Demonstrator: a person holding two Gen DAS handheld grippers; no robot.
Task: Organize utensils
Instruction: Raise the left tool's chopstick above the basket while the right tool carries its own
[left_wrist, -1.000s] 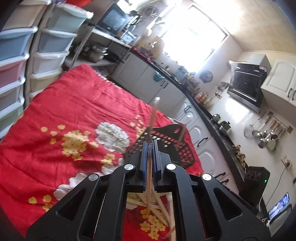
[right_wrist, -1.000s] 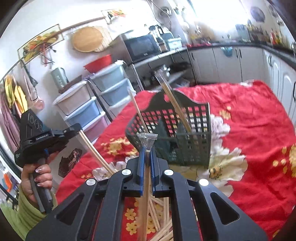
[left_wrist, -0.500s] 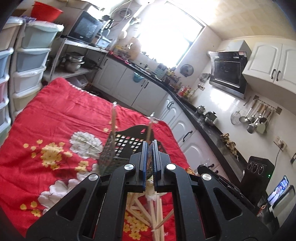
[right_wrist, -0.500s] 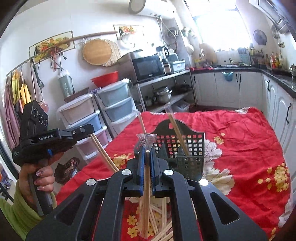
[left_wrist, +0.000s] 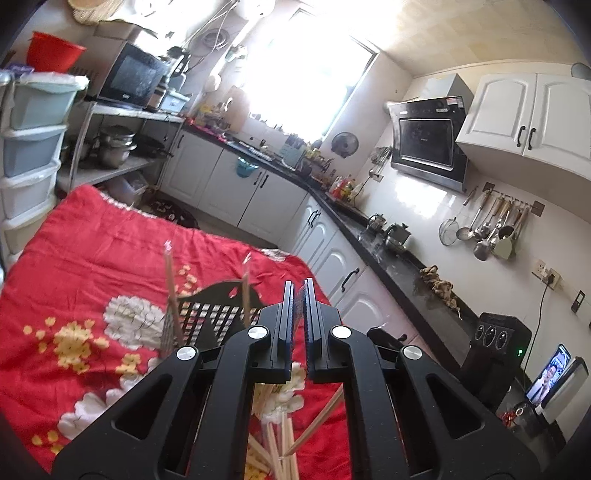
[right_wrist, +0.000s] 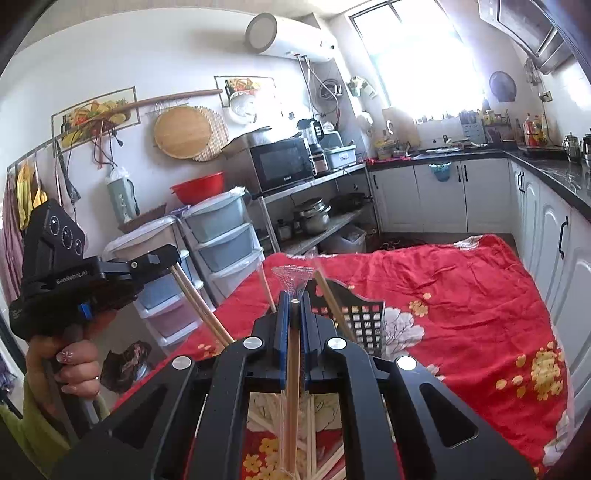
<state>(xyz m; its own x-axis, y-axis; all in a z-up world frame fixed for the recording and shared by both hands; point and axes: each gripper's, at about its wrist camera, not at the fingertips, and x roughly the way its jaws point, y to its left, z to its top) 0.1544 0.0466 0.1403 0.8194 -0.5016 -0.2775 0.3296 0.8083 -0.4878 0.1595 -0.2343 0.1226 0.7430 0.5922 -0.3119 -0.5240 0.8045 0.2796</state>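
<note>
Left wrist: two chopsticks (left_wrist: 170, 295) in basket (left_wrist: 210, 314).

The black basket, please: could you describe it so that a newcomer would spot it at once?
A red flowered cloth fills the kitchen's middle. Near its centre stands the black basket, a lattice-walled holder with an arched back. Unlike the loose chopsticks lying flat nearby, it stands upright with wrapped sticks poking out.

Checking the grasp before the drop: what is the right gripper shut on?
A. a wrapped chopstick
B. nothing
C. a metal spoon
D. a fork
A: in the right wrist view the right gripper pinches a wooden chopstick whose clear wrapper sticks out past the tips.
</note>
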